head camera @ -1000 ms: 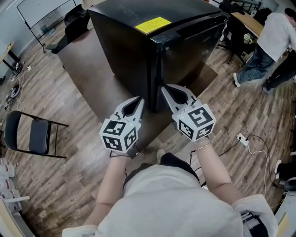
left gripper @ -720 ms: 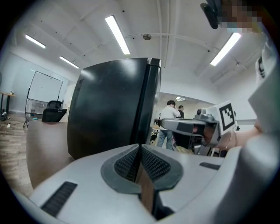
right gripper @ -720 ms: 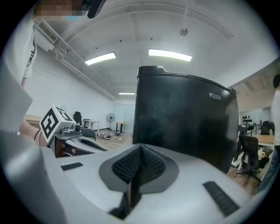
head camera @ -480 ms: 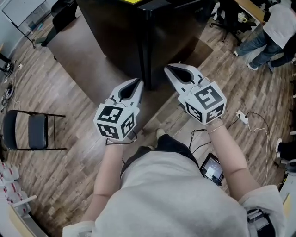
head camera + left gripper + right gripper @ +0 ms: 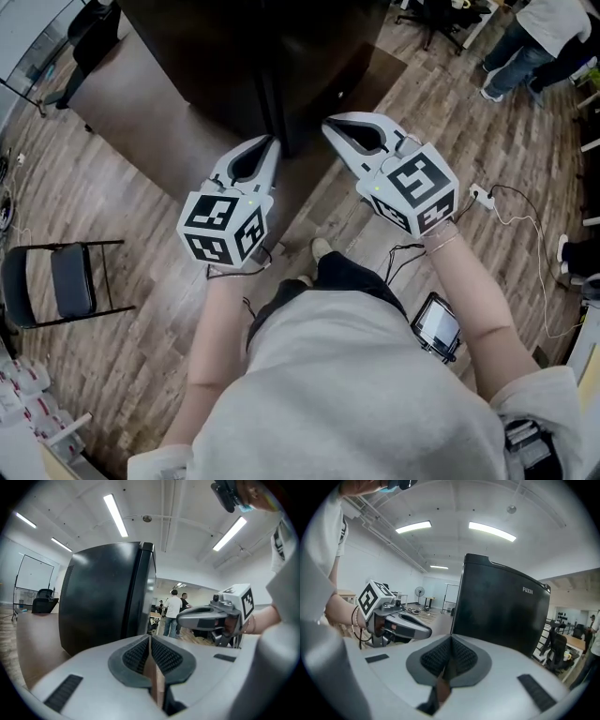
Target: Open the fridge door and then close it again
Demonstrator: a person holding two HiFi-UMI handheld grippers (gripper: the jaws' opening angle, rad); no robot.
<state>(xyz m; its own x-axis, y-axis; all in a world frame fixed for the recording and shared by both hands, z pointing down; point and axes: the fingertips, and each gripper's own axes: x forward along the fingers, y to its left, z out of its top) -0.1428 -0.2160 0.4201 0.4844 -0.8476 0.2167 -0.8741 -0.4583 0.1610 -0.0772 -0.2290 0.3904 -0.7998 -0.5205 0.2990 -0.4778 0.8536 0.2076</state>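
Note:
The black fridge [image 5: 253, 56] stands at the top of the head view on a brown mat, only its lower part showing. Its door [image 5: 501, 606] looks closed. My left gripper [image 5: 273, 141] is shut and empty, pointing at the fridge's near corner, just short of it. My right gripper [image 5: 327, 125] is shut and empty too, beside the left one and a little to the right of that corner. In the left gripper view the fridge [image 5: 108, 597] fills the middle and the right gripper [image 5: 180, 618] shows alongside. The left gripper [image 5: 428, 632] appears in the right gripper view.
A black folding chair [image 5: 61, 281] stands at the left on the wood floor. A power strip with cables [image 5: 478, 195] and a tablet [image 5: 436, 326] lie at the right. People's legs [image 5: 525, 37] show at the top right. The brown mat [image 5: 159, 103] runs left of the fridge.
The fridge has slid toward the top of the head view, so its top is out of sight. Both grippers stay shut, side by side, and sit higher in the picture.

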